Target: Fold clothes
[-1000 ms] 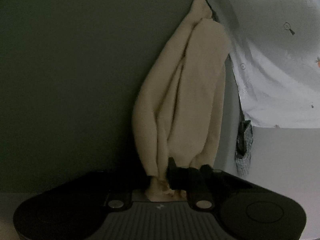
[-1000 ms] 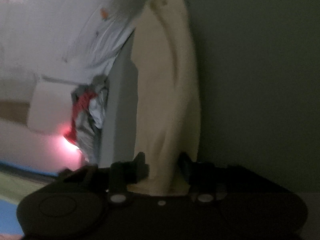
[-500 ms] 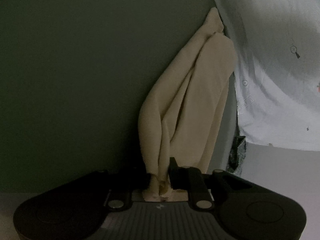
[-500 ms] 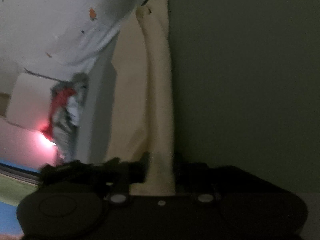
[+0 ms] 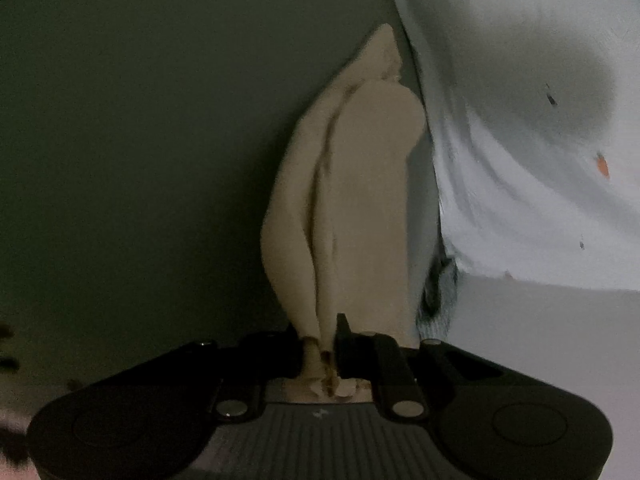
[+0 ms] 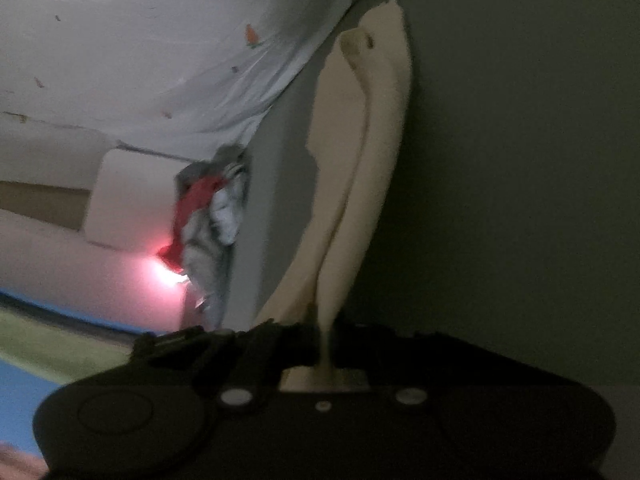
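Cream garment (image 5: 360,200): soft, matte, slightly fuzzy knit, gathered into long tube-like folds with rounded edges and deep lengthwise creases. Stretched between both tongs, hanging in front of a flat, dull grey-green surface (image 5: 140,140) without visible texture.

Left wrist view: left gripper (image 5: 326,350) black, smooth plastic, with a ribbed grey panel on the body and two round metal screw heads. Jaws closing, pads pressing on a bunched, crumpled end of the cloth, frayed-looking wad poking out behind the pinch. From there, cloth running away in two or three fat rolls, narrowing to a pointed tip at the far end. Beside it on the right, pale blue-white sheet (image 5: 520,140), thin and smooth, rippled with fine wrinkles, printed with small orange carrot shapes. Below the sheet's edge, plain whitish surface. Dark blurred scrap of fabric just under the sheet's corner, too indistinct to tell.

Right wrist view: right gripper (image 6: 324,344) black, matte, rounded housing, clamped tight on a thin, flattened strip of the same cream cloth (image 6: 360,160). Above the pinch, cloth widening into a broad flat panel on the left and a rolled ridge on the right, top edge ragged, two small dark spots near the top. Further left, same carrot-print sheet (image 6: 180,40), taut with radiating creases. Heap of crumpled clothes (image 6: 212,216), grey and white with a red piece, lumpy and blurred. Pinkish glow at the heap's foot.
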`<state>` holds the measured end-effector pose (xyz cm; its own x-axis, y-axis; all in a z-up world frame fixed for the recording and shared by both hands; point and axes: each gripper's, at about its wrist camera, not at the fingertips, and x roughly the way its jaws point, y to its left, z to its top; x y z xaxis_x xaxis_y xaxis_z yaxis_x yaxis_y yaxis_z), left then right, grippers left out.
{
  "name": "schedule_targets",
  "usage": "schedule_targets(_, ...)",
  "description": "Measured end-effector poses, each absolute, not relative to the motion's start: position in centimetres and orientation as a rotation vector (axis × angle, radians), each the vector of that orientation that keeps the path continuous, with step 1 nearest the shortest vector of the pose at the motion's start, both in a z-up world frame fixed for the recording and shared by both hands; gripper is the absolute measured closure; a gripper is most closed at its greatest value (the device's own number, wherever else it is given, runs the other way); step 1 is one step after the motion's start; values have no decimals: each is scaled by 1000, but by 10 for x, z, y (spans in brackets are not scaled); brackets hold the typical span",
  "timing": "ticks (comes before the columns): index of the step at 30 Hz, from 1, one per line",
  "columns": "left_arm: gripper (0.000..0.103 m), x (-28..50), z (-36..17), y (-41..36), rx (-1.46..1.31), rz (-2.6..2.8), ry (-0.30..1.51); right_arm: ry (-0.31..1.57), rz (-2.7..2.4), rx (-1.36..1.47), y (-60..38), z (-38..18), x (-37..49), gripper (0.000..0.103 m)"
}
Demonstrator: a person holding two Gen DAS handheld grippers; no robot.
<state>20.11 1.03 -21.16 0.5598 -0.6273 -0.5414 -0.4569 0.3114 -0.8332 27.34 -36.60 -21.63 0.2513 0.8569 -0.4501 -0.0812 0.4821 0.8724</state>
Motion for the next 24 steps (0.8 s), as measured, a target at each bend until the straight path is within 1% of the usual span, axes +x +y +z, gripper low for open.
schedule_targets(4, 87, 177, -225, 8, -1428, -105, 1098, 1206, 762, 919, -380, -223, 254, 97)
schedule_targets(7, 87, 183, -228, 9, -1469, -106, 1078, 1200, 749, 972, -385, -227, 260, 97)
schedule_targets(11, 87, 205, -213, 11, -1492, -151, 1004, 1153, 771, 984, -381, -219, 280, 97)
schedule_targets(17, 87, 260, -195, 22, -1517, -205, 913, 1065, 792, 1007, -382, -199, 328, 97)
schedule_targets(24, 87, 367, -184, 31, -1535, -266, 848, 959, 775, 1055, -380, -185, 412, 97)
